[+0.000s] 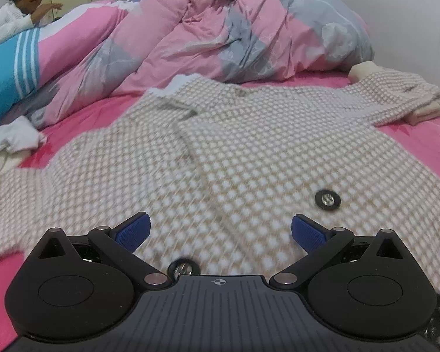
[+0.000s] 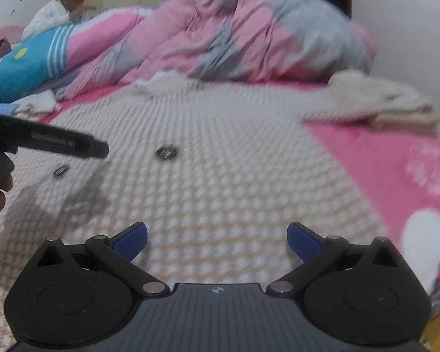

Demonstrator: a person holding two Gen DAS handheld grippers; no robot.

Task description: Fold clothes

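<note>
Both grippers, left (image 1: 220, 231) and right (image 2: 217, 236), hover wide open and empty over the checked cardigan (image 1: 234, 152), spread flat on the bed (image 2: 381, 158), likely for folding.

Both wrist cams sit low, close over the beige-and-white checked knit garment (image 1: 249, 158), looking along their blue-padded fingers (image 1: 133, 230) up the pink-sheeted bed (image 2: 366, 158). Shared: garment, rumpled pink-grey duvet (image 1: 249, 29), seated person far left (image 2: 61, 8). Right view also catches the left gripper (image 2: 73, 143) at its left edge.

beige-and-white checked garment (image 1: 249, 152) on pink sheet (image 1: 419, 138); pink-grey duvet (image 1: 220, 29).
</note>
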